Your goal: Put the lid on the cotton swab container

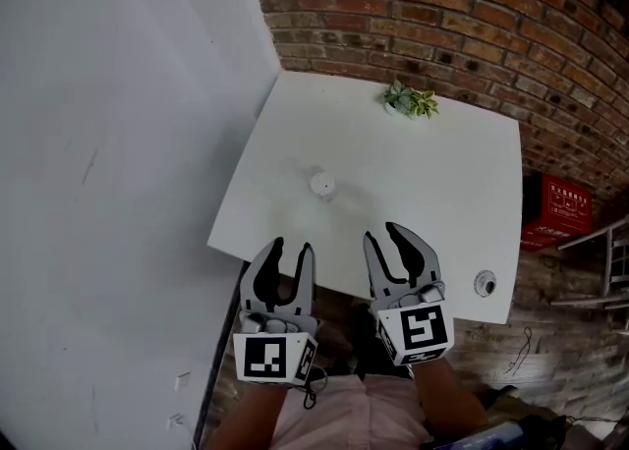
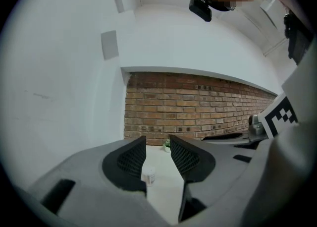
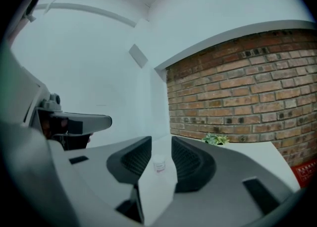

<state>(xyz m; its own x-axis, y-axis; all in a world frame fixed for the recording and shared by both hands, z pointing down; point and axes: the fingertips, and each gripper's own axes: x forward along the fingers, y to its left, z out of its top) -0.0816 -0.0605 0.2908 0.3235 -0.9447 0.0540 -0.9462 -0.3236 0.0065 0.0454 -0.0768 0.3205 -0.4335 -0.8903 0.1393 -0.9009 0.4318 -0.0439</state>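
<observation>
Container (image 1: 321, 185): upright mid-surface (image 1: 413, 173), reachable from either side. Left gripper (image 1: 293, 246), right gripper (image 1: 384, 240): fingers open, empty, aimed toward it.

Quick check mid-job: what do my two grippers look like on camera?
The left gripper and right gripper match: pale grey curved shells, black textured pads lining the jaws, and a white cube with black square markers at each base. A thin dark cable loops beside the left one's cube.

Two tongs (image 1: 293, 245) (image 1: 381, 234), one container (image 1: 321, 185), one plant (image 1: 411, 100), one table (image 1: 432, 193).
</observation>
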